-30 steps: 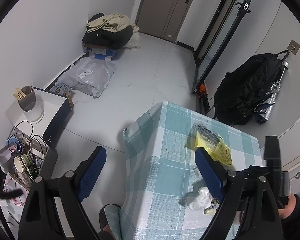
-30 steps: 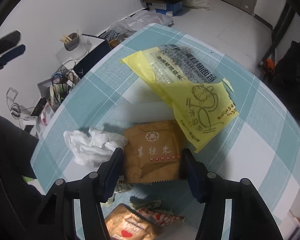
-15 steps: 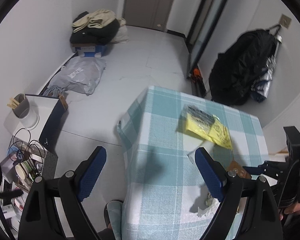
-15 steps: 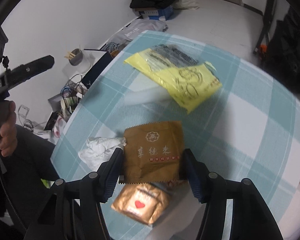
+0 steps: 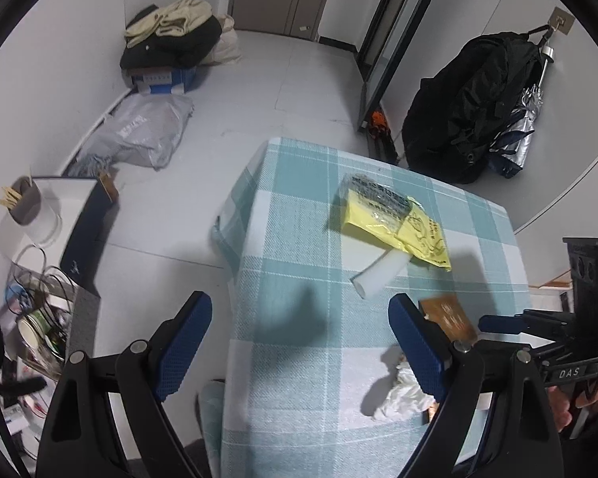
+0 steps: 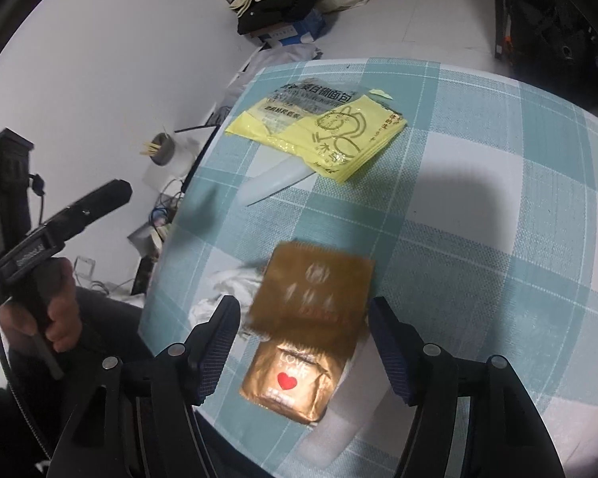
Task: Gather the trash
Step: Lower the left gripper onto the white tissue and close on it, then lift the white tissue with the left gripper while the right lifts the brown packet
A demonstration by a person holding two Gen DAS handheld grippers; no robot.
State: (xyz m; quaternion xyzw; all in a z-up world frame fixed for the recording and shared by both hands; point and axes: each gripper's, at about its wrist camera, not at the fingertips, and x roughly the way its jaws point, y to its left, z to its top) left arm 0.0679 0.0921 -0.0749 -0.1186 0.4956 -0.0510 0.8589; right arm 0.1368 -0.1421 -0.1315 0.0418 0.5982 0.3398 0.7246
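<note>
On the teal checked tablecloth [image 5: 291,239] lie a yellow bag [image 6: 323,127], a white tube [image 6: 275,183], a crumpled white tissue [image 5: 402,394] and a gold packet with a red heart [image 6: 291,382]. My right gripper [image 6: 305,318] hovers over the near edge with its jaws opening. A brown packet [image 6: 311,290], blurred, sits between the pads with a gap on its left side. In the left wrist view that brown packet [image 5: 450,316] is low over the cloth. My left gripper [image 5: 299,318] stands wide open with nothing in it, above the table's left edge.
Left of the table are a grey cup of sticks [image 5: 24,207], a dark box [image 5: 87,231] and tangled cables. A grey sack [image 5: 139,135] and piled clothes [image 5: 171,36] lie on the floor. A black backpack [image 5: 474,99] hangs by the wall.
The right jaws have widened and the brown packet, held before, now looks loose and blurred. The gold heart packet has come into view under it. The left gripper drifted over the table.
</note>
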